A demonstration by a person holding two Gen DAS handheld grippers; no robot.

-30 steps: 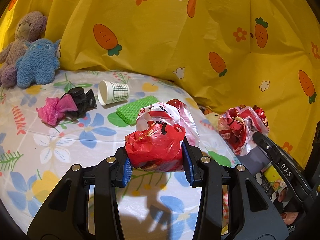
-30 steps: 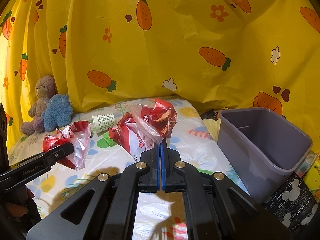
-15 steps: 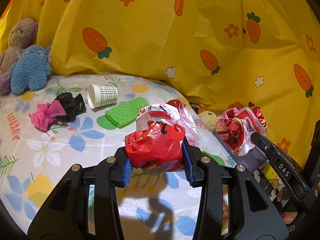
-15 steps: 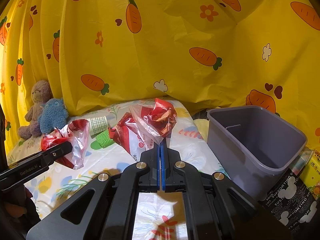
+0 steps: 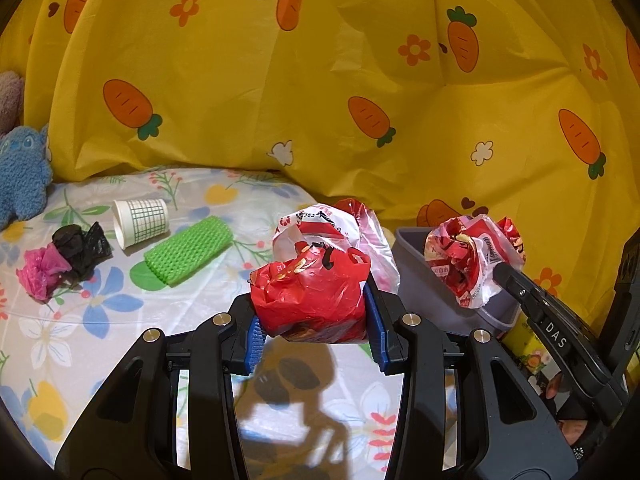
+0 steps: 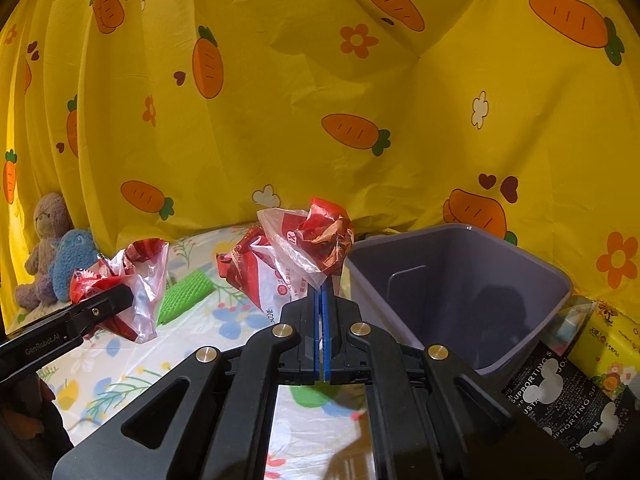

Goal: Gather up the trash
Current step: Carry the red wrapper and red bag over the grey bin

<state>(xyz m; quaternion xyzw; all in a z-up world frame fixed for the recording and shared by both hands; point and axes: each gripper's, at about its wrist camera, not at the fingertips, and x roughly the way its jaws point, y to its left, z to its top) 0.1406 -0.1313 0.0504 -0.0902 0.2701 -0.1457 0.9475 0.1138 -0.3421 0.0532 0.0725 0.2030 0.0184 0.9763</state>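
Note:
My left gripper (image 5: 314, 320) is shut on a crumpled red plastic bag (image 5: 312, 292) with a clear red-printed bag bunched behind it, held above the flowered bedsheet (image 5: 80, 340). In the right wrist view that gripper (image 6: 116, 300) and its bag (image 6: 136, 280) show at the left. My right gripper (image 6: 322, 300) is shut on a crumpled clear and red wrapper (image 6: 308, 244), just left of the grey bin (image 6: 520, 320). In the left wrist view that wrapper (image 5: 472, 256) hangs over the grey bin's rim (image 5: 416, 272).
On the sheet lie a checked paper cup (image 5: 140, 222), a green foam net sleeve (image 5: 188, 250), and a pink bag with a black bag (image 5: 64, 264). Plush toys (image 6: 60, 256) sit at the far left. A yellow carrot-print curtain (image 6: 360, 100) hangs behind. Boxes (image 6: 576, 380) stand beside the bin.
Both grippers have moved right toward the grey bin with their bags still held. The bin now shows larger and closer, and the cup and toys have slid left in view.

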